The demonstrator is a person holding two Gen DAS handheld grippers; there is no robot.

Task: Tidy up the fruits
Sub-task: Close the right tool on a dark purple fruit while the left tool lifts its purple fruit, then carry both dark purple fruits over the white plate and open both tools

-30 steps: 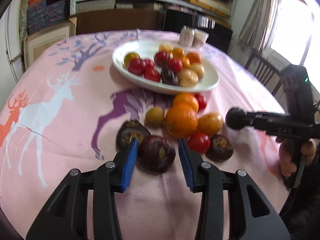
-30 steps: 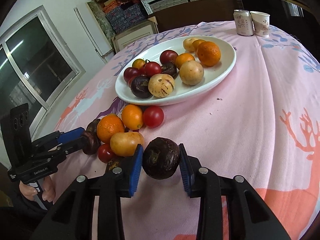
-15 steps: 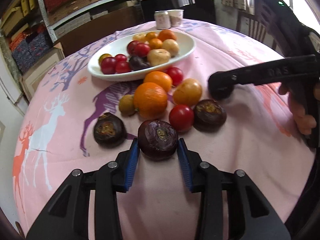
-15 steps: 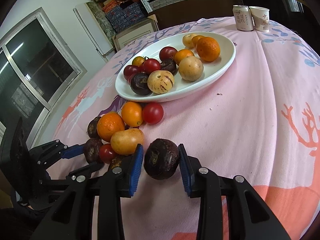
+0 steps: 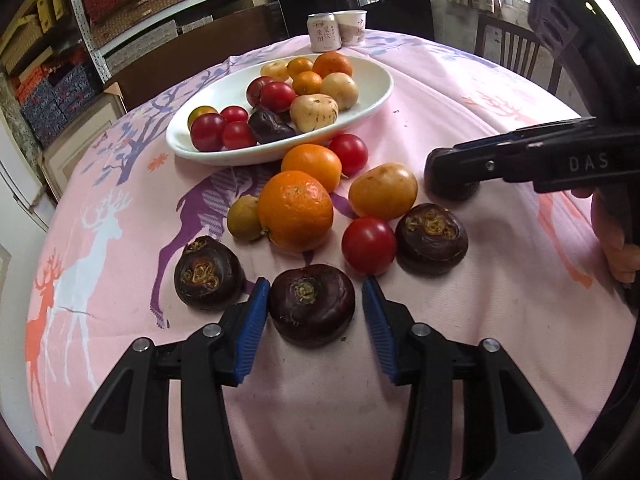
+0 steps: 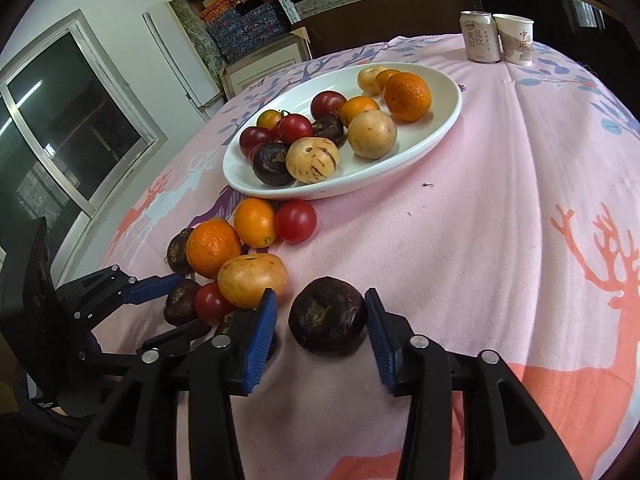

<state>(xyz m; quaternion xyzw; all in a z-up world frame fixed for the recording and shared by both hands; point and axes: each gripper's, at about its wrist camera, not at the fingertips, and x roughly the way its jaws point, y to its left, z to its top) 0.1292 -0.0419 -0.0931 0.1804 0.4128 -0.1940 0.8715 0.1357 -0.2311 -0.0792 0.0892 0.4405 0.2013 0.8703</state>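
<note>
Right wrist, dark fruit [image 6: 327, 322] between opening jaws

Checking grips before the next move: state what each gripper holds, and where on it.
Nothing is held. The left gripper straddles a dark water chestnut on the tablecloth, jaws opening, pads clear of its sides. The right gripper is likewise opening around another chestnut.
</note>
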